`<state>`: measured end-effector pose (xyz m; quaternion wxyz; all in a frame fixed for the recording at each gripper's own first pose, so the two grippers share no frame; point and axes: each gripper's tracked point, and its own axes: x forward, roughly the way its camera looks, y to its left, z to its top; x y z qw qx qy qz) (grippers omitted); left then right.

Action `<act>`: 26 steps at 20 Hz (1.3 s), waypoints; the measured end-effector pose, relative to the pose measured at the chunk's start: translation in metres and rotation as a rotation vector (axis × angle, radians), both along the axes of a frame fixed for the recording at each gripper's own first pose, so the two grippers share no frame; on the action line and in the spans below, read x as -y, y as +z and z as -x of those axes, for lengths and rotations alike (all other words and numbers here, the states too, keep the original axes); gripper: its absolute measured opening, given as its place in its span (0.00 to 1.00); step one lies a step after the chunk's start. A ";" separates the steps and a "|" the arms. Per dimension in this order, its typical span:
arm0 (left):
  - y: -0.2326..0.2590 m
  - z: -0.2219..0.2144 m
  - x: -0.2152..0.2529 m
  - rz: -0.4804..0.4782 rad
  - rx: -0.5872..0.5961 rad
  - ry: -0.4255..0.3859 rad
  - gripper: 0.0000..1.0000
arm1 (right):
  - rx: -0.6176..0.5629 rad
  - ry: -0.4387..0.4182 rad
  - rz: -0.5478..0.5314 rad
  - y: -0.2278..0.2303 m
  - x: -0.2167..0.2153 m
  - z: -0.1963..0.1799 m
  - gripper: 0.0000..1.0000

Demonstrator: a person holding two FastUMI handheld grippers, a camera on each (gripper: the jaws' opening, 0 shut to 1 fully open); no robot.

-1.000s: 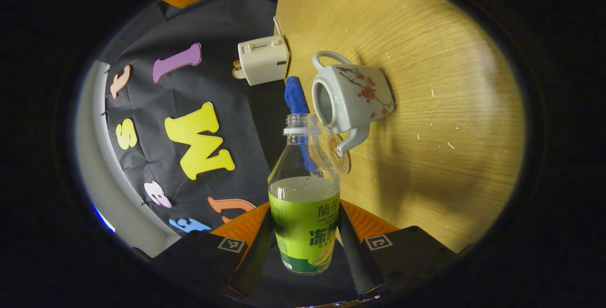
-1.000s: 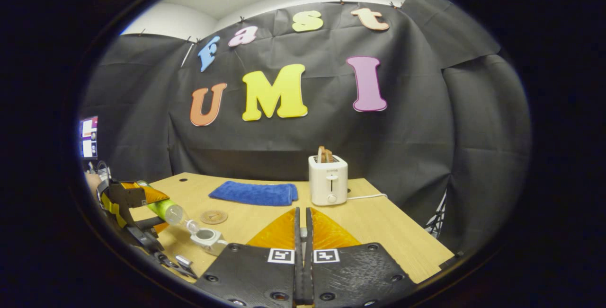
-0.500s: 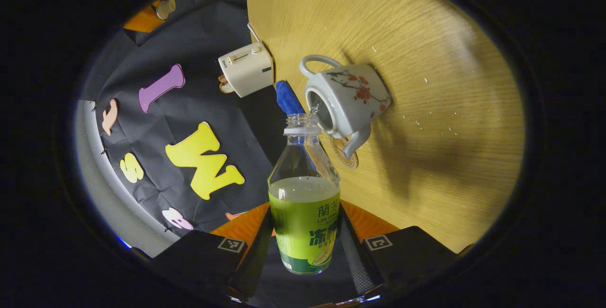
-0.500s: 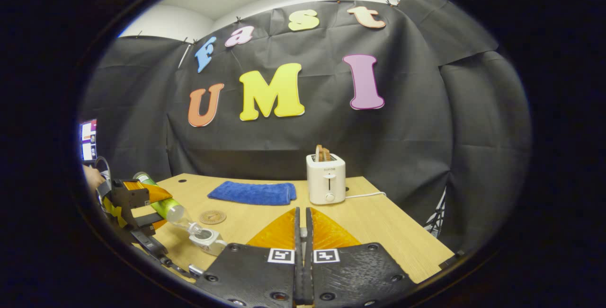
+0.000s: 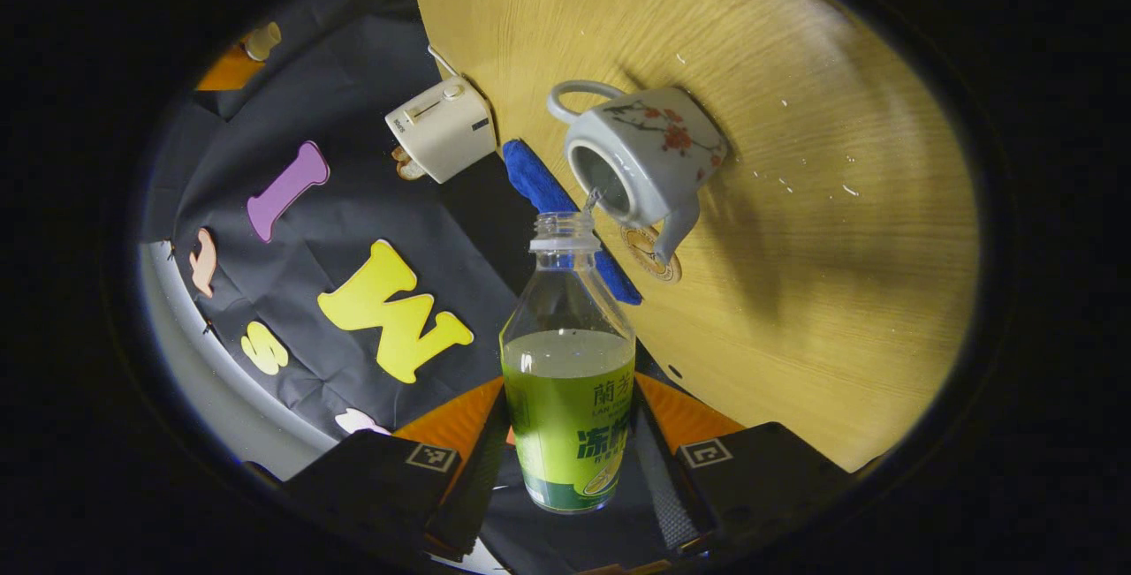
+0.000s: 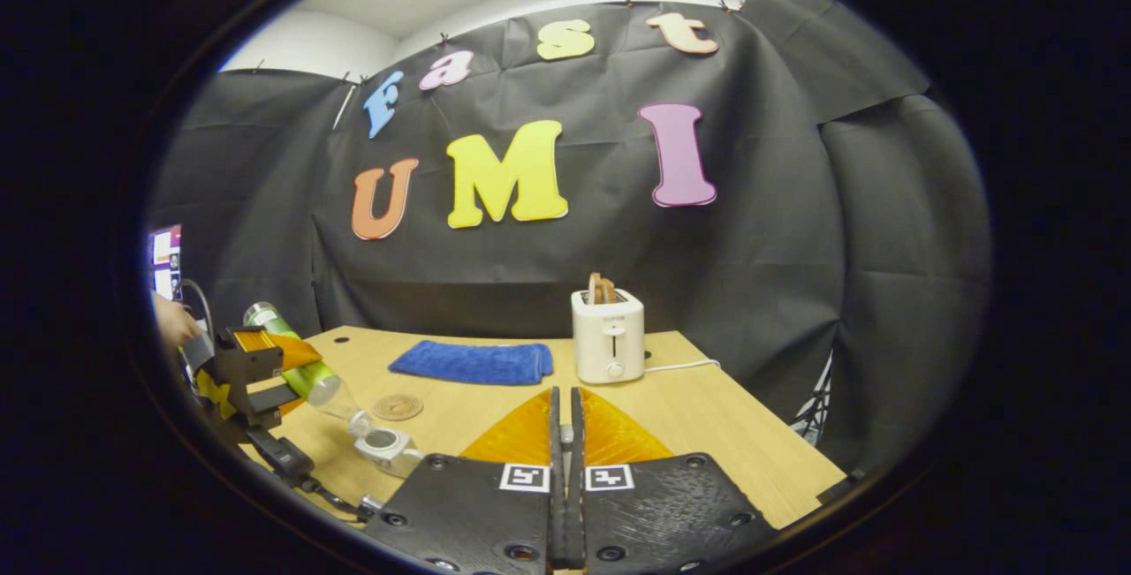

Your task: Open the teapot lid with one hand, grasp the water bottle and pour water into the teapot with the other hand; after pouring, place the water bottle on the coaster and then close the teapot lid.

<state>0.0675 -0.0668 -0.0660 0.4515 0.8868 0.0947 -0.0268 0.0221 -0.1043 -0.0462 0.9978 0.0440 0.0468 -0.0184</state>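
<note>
Left gripper view: left tongs clamped on bottle, mouth beside the open teapot; right tongs together. Too much tilt may spill water on table.

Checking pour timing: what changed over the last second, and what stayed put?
The left gripper tipped the water bottle further and brought its mouth to the teapot opening; a thin stream now leaves the bottle there. The grip on the bottle is unchanged. The right gripper stayed shut and raised. Teapot, coaster, blue towel and toaster kept their places.
</note>
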 end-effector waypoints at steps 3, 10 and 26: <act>0.010 -0.001 0.002 -0.048 0.010 -0.003 0.76 | 0.001 -0.004 -0.004 0.001 0.004 0.001 0.01; 0.011 -0.003 0.008 -0.101 0.005 -0.008 0.76 | 0.005 -0.007 -0.011 0.002 0.007 0.002 0.01; 0.015 -0.005 0.013 -0.078 0.023 -0.040 0.76 | -0.005 -0.011 -0.013 0.001 0.010 0.000 0.00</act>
